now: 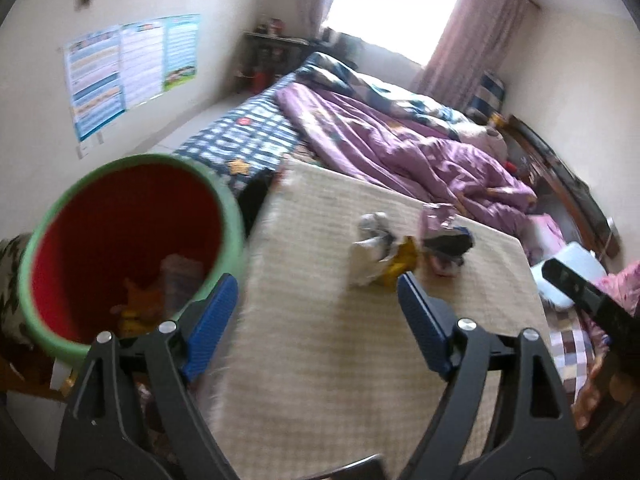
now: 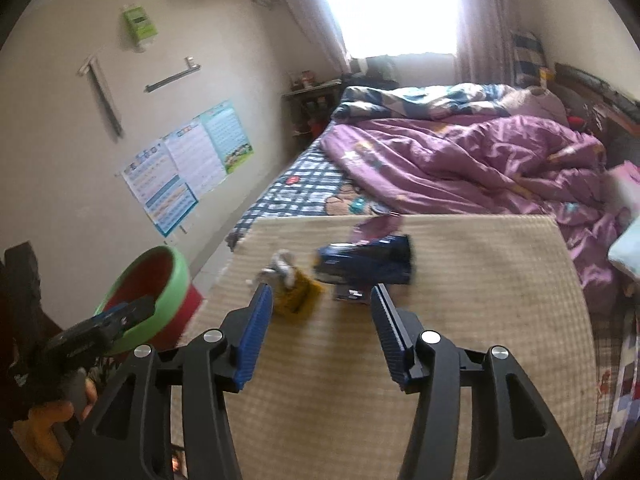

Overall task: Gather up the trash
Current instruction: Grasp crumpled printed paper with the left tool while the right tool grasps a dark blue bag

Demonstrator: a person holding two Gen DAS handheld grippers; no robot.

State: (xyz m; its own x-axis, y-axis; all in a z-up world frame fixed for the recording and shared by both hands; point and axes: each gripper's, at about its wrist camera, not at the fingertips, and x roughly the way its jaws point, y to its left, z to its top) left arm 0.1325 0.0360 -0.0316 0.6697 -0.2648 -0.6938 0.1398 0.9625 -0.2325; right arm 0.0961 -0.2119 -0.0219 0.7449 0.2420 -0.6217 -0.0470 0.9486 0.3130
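In the left wrist view, a bin (image 1: 132,248) with a green rim and red inside fills the lower left of the frame, with orange and pale scraps lying at its bottom. Just right of it, at bottom centre, the left gripper (image 1: 314,304) stands with its blue-padded jaws wide apart and nothing between them, one pad in front of the bin's rim, the other over the beige mat (image 1: 320,360). On the mat, right of centre, the trash sits in a loose cluster: a white crumpled wrapper (image 1: 370,250), a yellow wrapper (image 1: 402,262) touching it, and a dark wrapper (image 1: 448,246) just beside. A purple quilt (image 1: 400,136) covers the bed in the upper right. In the right wrist view the bin (image 2: 154,300) is at the left edge, with the other gripper in front of its rim. At bottom centre the right gripper (image 2: 320,308) has its jaws apart and empty, and the yellow wrapper (image 2: 298,296) lies just beyond its left pad. The dark blue wrapper (image 2: 366,264) lies blurred at centre.
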